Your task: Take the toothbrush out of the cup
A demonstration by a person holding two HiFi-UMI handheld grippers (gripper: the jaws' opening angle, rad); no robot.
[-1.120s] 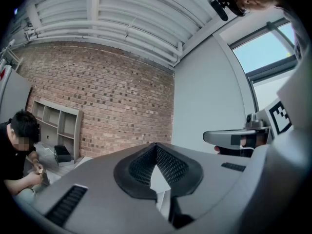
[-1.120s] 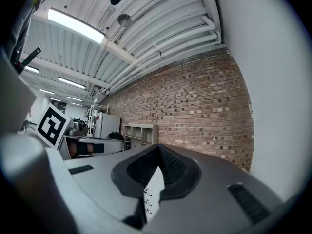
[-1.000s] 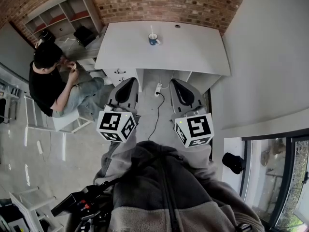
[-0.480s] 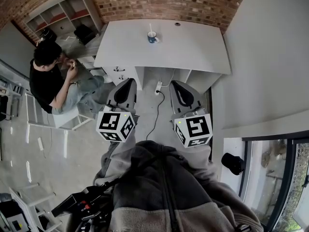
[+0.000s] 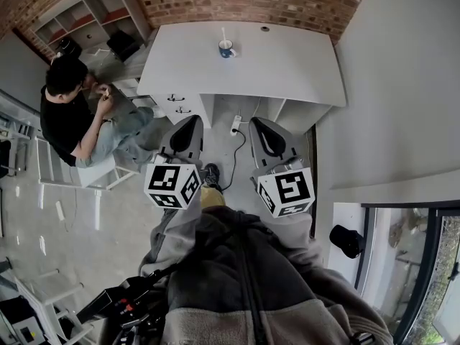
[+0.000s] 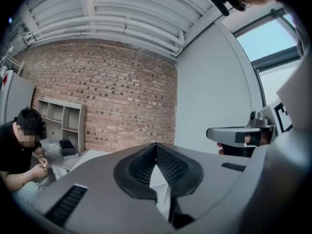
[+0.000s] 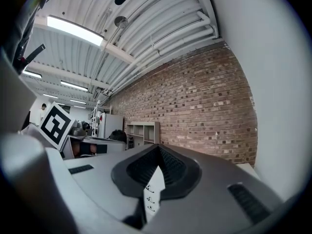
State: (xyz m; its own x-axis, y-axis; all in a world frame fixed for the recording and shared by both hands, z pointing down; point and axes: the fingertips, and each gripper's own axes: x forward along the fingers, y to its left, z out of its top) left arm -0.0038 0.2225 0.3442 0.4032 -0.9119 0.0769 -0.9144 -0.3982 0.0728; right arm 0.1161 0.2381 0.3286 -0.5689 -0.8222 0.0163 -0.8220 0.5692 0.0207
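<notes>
Toothbrush (image 5: 223, 36) — upright in cup (image 5: 227, 48) on table (image 5: 287, 63), well apart | left gripper (image 5: 192, 121), right gripper (image 5: 257, 121): jaws pressed together, empty | risk: unopened jaws could knock cup over.

Table inventory: one white table (image 5: 287, 70), one blue cup (image 5: 227, 49) and one toothbrush (image 5: 223, 35). Handheld tools: two units in total, consisting of one left gripper (image 5: 191, 124) and one right gripper (image 5: 260, 126). Surrounding items: one seated person (image 5: 68, 113), one open shelf unit (image 5: 86, 20) and one power strip (image 5: 234, 129).
</notes>
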